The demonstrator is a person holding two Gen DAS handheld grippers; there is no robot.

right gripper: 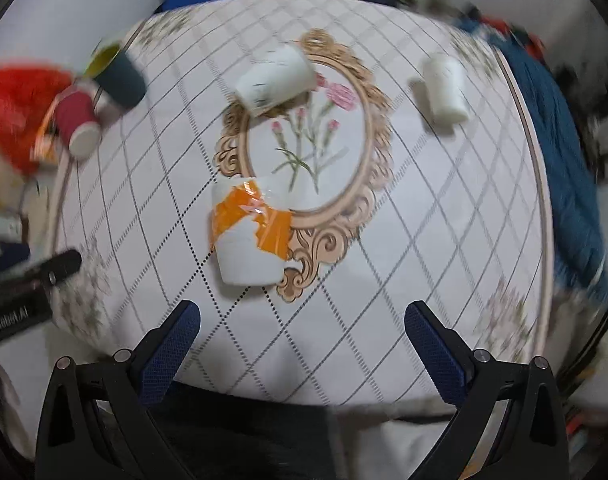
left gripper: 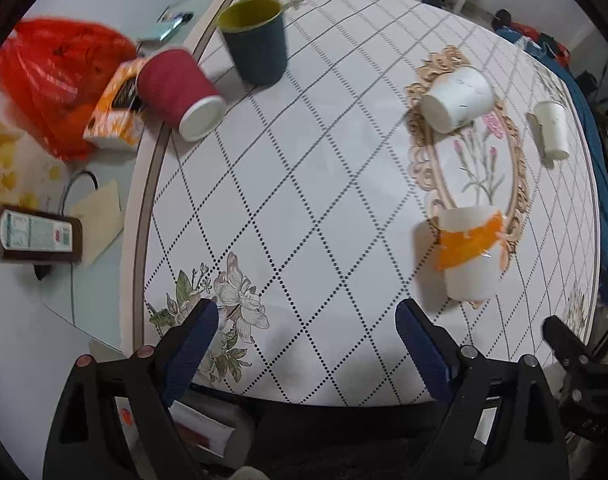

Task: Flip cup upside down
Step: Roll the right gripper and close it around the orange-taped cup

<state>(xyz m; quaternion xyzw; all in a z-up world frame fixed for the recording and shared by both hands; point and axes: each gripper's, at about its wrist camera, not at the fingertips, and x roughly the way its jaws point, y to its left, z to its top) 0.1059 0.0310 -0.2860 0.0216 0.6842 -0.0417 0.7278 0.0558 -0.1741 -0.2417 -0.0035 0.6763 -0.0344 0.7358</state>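
Several cups stand on a table with a diamond-pattern cloth (left gripper: 304,160). A dark teal cup with a yellow inside (left gripper: 258,42) stands mouth up at the far left; it also shows in the right wrist view (right gripper: 120,74). A red cup (left gripper: 178,90) and three white cups, one with orange tape (left gripper: 469,250) (right gripper: 248,232), stand upside down. My left gripper (left gripper: 307,344) is open and empty above the near edge. My right gripper (right gripper: 304,340) is open and empty, just short of the taped cup.
A red plastic bag (left gripper: 60,80), an orange box (left gripper: 116,108) and a dark flat box (left gripper: 38,238) lie on the surface left of the cloth. A white cup with markings (left gripper: 457,98) and a small white cup (left gripper: 551,130) stand at the right. Blue fabric (right gripper: 559,168) borders the right edge.
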